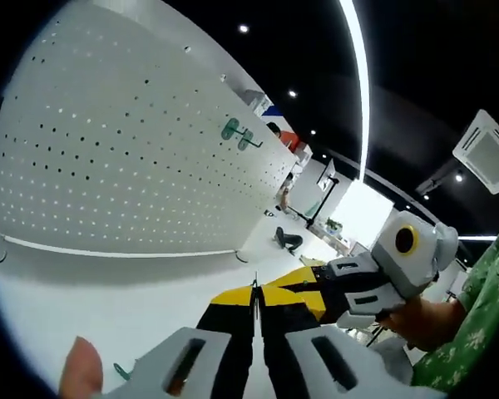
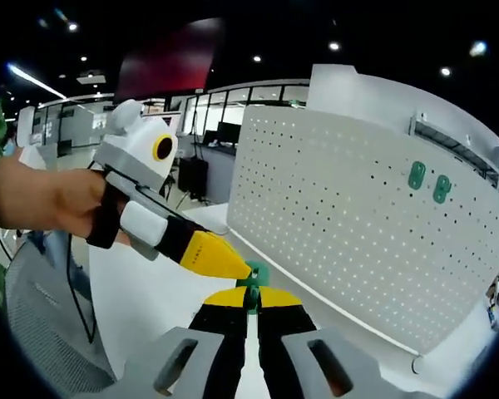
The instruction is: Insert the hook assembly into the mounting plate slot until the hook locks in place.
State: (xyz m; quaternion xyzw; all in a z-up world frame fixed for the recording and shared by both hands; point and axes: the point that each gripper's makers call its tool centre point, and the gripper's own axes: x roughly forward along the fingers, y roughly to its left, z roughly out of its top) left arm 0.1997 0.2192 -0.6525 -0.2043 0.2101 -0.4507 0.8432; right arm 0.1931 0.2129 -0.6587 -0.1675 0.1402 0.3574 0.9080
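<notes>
**Two handheld grippers meet over a white table beside a pegboard**

In the left gripper view, the left gripper (image 1: 255, 293) rises from the bottom edge with its yellow-tipped black jaws pressed together; whether anything sits between them cannot be told here. The right gripper (image 1: 303, 291) comes in from the right, held by a hand (image 1: 416, 320) with a green patterned sleeve (image 1: 482, 324) behind it, and its yellow tips lie just beside the left gripper's tips. A white pegboard (image 1: 125, 158) stands upright on the white table (image 1: 108, 307), and two green hooks (image 1: 237, 133) hang near its far upper part.

In the right gripper view, the right gripper (image 2: 251, 299) has its jaws drawn close around a small green hook piece (image 2: 255, 277), which pokes up between the yellow tips. The left gripper (image 2: 233, 266) reaches in from the left, held in a hand (image 2: 50, 204), and its yellow tip touches or nearly touches that same green piece. The pegboard (image 2: 349, 224) stands to the right, well apart from the held piece, with the two green hooks (image 2: 428, 181) mounted side by side high on its face. The table (image 2: 150, 299) lies below both grippers.
</notes>
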